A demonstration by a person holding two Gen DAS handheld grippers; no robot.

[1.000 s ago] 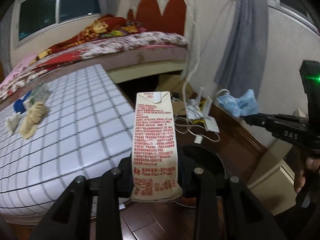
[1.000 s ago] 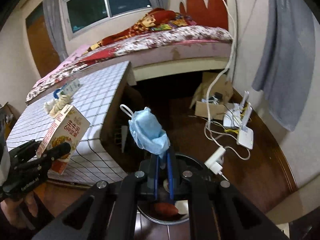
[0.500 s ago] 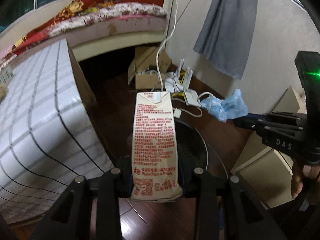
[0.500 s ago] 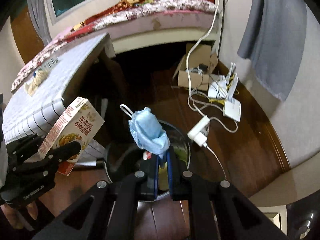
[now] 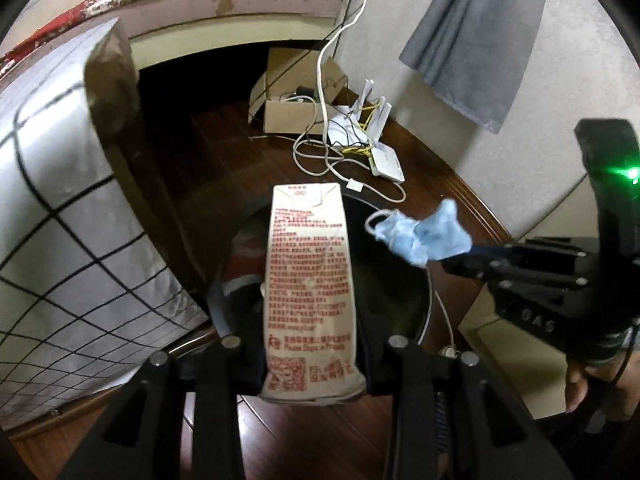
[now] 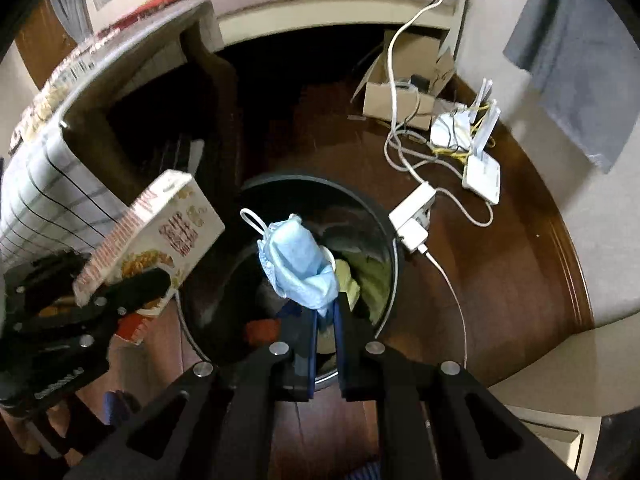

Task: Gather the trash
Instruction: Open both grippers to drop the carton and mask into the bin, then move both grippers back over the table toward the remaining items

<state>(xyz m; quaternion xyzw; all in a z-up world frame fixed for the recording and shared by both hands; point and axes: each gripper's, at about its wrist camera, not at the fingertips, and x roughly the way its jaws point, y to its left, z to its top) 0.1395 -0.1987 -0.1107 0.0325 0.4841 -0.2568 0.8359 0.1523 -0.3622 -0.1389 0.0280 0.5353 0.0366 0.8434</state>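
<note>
**Both loads now over the bin**

Since a second ago both hands have dropped from bed level. Left tongs [image 5: 314, 364] clamped on the tall beige red-printed milk carton [image 5: 308, 280], right tongs [image 6: 325, 312] pinched together on the crumpled blue face mask [image 6: 298, 260]; both hang above the round black trash bin [image 6: 394, 256]. Release looks next.

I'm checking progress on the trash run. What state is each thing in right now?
Carton: clamped upright in the left gripper, above the bin.
Mask: crumpled, pinched in the shut right gripper, over the bin.
Bin: open, trash already inside.
Box: flaps open, on the floor.
Charger: on the floor beside the bin, cable attached.
</note>
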